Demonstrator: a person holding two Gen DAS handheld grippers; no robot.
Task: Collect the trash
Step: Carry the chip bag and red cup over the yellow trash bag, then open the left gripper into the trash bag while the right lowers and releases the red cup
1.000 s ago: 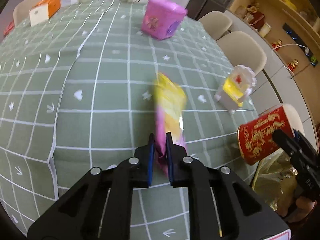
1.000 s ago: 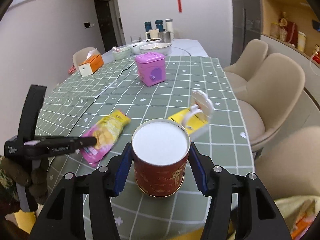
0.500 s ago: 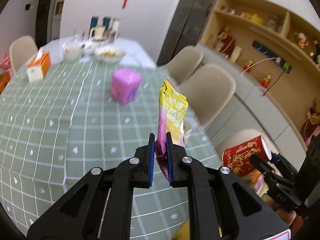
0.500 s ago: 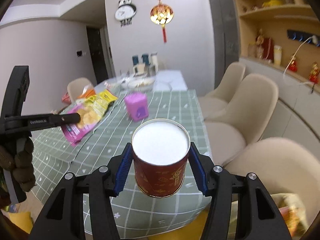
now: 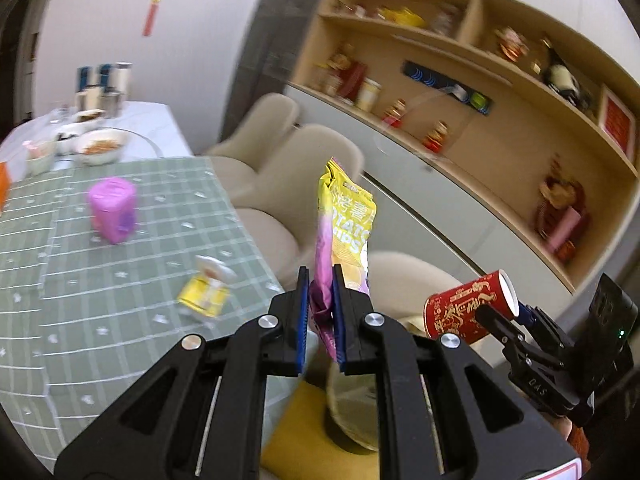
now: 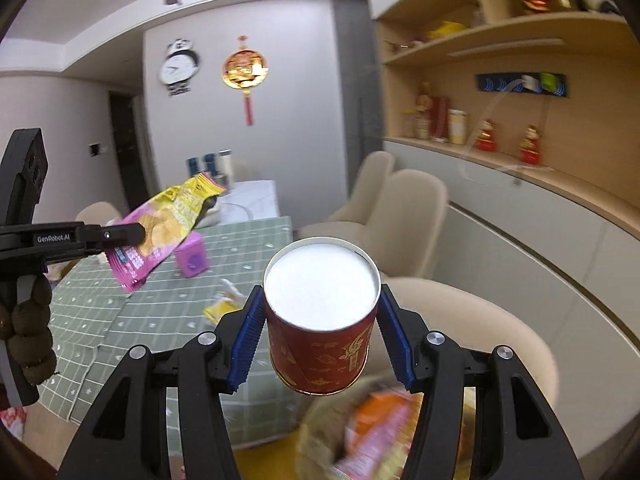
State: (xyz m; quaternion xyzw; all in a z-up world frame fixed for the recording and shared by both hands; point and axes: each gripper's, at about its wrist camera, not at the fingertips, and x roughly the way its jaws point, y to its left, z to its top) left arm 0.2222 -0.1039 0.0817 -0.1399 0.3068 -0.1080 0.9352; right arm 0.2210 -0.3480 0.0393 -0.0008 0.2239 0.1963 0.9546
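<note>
My left gripper (image 5: 320,312) is shut on the pink lower end of a yellow and pink chip bag (image 5: 346,224), which stands up in the air past the table's edge. The same bag (image 6: 164,228) hangs from that gripper (image 6: 132,234) at the left of the right wrist view. My right gripper (image 6: 320,332) is shut on a red paper cup (image 6: 320,320) with gold print and a white inside, held aloft; the cup (image 5: 468,308) shows at the lower right of the left wrist view. Below the cup lies a blurred bag of wrappers (image 6: 376,432).
A green checked table (image 5: 100,280) carries a pink box (image 5: 112,212), a small yellow and white carton (image 5: 206,292) and bowls at the far end. Beige chairs (image 6: 404,208) stand along its right side. A sideboard and shelves (image 5: 460,92) fill the right wall.
Both grippers have risen off the table and swung right, toward the chairs and shelves. The chip bag has come up from lying on the cloth to standing upright in the air.
</note>
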